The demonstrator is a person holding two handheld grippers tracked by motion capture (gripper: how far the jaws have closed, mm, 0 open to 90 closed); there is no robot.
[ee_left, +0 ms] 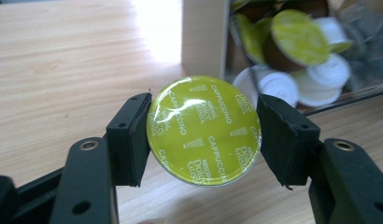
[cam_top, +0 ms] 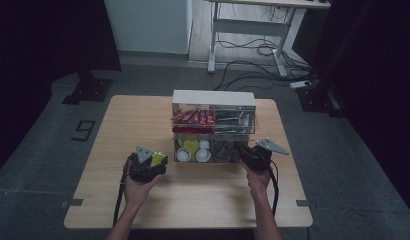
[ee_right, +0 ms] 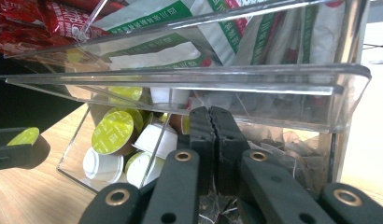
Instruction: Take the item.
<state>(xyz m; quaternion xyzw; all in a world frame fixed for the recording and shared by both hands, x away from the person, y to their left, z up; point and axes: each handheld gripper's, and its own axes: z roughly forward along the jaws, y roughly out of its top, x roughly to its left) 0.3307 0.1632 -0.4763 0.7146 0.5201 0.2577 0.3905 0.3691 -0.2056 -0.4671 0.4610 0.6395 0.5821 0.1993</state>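
Observation:
A yellow-green cappuccino capsule (ee_left: 203,130) sits foil-side up between the pads of my left gripper (ee_left: 203,137), which is shut on it. In the high view this gripper (cam_top: 158,160) hovers just left of the clear organizer's (cam_top: 213,97) lower compartment of capsules (cam_top: 193,150). My right gripper (cam_top: 247,152) is at the organizer's lower right front. Its jaws (ee_right: 210,116) are pressed together under a raised clear flap (ee_right: 255,77), and I see nothing between them. The right gripper view also shows the held capsule (ee_right: 25,136) at far left.
The organizer holds red packets (cam_top: 193,119) upper left and green-and-white sachets (cam_top: 233,120) upper right. Loose green and white capsules (ee_right: 112,133) fill the lower left bin. The wooden table (cam_top: 118,190) has bare room at the left and front. Cables (cam_top: 253,70) lie on the floor beyond.

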